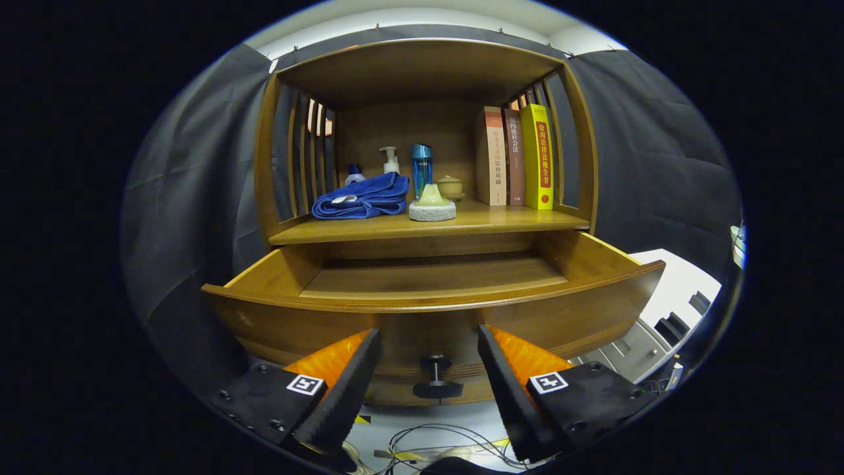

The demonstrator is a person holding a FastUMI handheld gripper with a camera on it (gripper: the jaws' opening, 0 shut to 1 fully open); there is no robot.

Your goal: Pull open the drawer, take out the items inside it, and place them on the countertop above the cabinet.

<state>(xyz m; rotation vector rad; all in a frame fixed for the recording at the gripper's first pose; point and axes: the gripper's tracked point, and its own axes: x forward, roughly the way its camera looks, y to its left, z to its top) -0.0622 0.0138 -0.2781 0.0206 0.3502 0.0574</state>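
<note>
A: Where's your gripper [428,386]?

B: Fingers apart, holding nothing, straddling the knob [436,378] without touching.

A: And the drawer [435,305]?

B: Pulled open just ahead, its visible floor bare. Towel [362,196] and brush [432,203] sit on the countertop [501,221] above it, beyond you.

Glossy wooden drawer [435,310]; soft cloth towel [361,196]

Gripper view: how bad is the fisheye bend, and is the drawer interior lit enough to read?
Gripper view: drawer front rim bows strongly; its floor is shadowed under the shelf but readable, nothing seen on it; books sharp; open gripper straddles the knob.
</note>
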